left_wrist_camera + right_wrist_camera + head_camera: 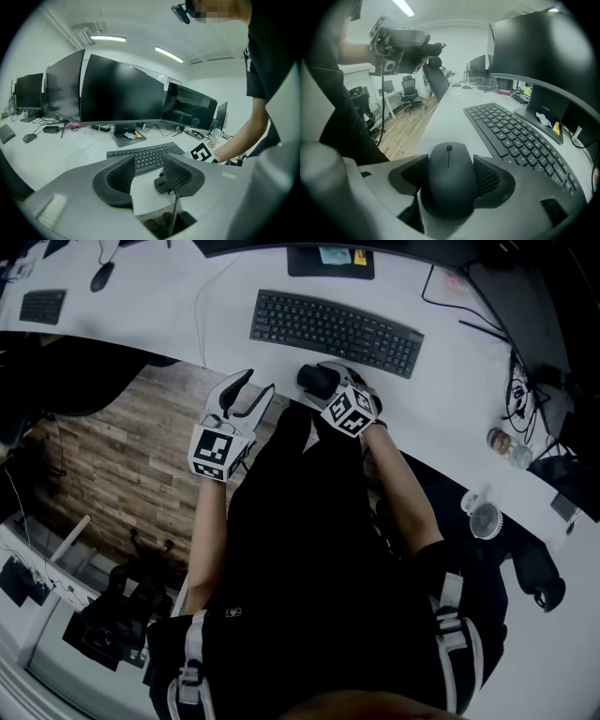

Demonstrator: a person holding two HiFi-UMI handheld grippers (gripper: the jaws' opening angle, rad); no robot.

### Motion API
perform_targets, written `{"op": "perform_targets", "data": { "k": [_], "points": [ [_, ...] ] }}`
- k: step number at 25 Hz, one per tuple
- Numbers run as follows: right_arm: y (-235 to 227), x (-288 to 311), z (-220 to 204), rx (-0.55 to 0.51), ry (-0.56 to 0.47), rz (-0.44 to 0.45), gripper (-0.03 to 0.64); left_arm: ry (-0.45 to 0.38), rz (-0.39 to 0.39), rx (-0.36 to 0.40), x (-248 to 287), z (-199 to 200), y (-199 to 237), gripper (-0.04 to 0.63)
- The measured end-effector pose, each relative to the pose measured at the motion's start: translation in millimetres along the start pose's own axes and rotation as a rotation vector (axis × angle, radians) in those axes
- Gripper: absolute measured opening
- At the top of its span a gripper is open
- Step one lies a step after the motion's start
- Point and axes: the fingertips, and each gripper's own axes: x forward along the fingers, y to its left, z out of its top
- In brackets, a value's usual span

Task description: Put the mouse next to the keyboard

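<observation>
Mouse [448, 164], black with a scroll wheel on top, fills the gap between the jaws of the right gripper [451, 178]. Both ribbed pads press on its sides, so the jaws stand wide but are closed on it, and its nose points away from the gripper. Whether the mouse rests on the white desk [440, 117] or is held just above it cannot be told. The black keyboard [515, 136] lies just to this gripper's right and runs on ahead of it, near the mouse but not touching it.

The left gripper [149, 176] has its jaws apart with nothing between them. The keyboard sits ahead of it, and the mouse ahead and slightly right. From the head view this gripper hangs beside the right one, off the desk edge, over the wooden floor [141, 456].
</observation>
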Motion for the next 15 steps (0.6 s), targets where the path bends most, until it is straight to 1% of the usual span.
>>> {"op": "perform_targets", "data": {
  "k": [7, 12, 15],
  "points": [
    [-0.8, 0.2, 0.3, 0.019, -0.024, -0.001, 0.298, 0.013, -0.01, 0.015, 1.3, -3.6, -1.0, 0.187],
    [-0.6, -0.2, -0.6, 0.015, -0.024, 0.0, 0.295, -0.003, -0.022, 0.021, 1.7, -1.2, -4.5, 0.187],
    [-0.8, -0.5, -0.4, 0.018, -0.026, -0.002, 0.295, 0.003, -0.019, 0.023, 0.6, -0.5, -4.4, 0.187]
  ]
}}
